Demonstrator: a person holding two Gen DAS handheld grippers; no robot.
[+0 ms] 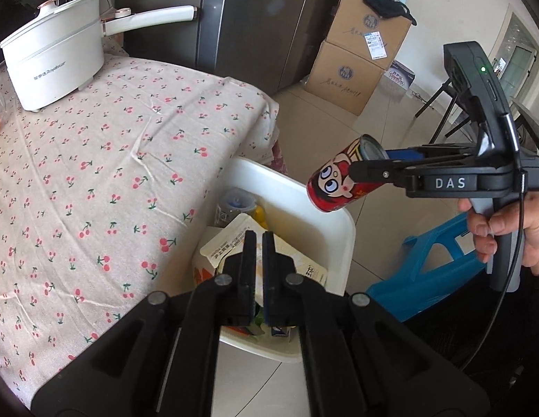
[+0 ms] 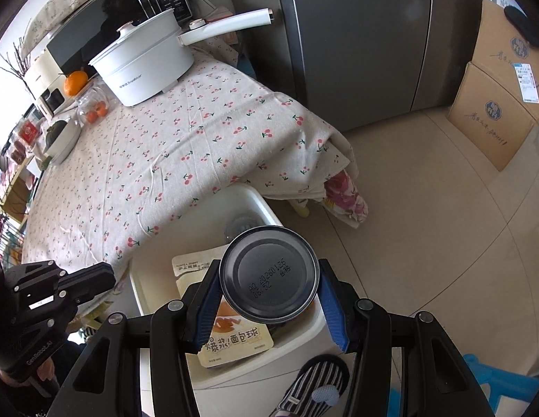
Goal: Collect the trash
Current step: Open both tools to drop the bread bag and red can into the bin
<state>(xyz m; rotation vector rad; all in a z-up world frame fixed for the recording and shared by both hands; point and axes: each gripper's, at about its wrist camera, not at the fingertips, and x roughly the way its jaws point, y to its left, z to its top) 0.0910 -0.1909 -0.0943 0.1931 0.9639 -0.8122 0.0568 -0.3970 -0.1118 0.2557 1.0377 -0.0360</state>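
Right fingers (image 2: 269, 299) clamp a can (image 2: 269, 274) above the full bin (image 2: 147, 299); left fingers (image 1: 258, 271) together

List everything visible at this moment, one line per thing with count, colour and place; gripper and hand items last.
can: 1, red with cartoon face, held over the bin
bin: 1, white, on the floor beside the table
food packets: at least 2, pale with print, inside the bin
tablecloth: 1, beige with cherries, over the table
electric pot: 1, white, long handle, far end of table
microwave: 1, black front, behind the pot
orange: 1, next to the pot
fridge: 1, dark grey, beyond the table
cardboard boxes: 2, brown, stacked by the fridge
stool: 1, blue, on the floor
slipper: 1, striped
left gripper: black, shut, empty, above the bin
right gripper: black, blue pads, gripping the can
hand: 1, on the right gripper's handle
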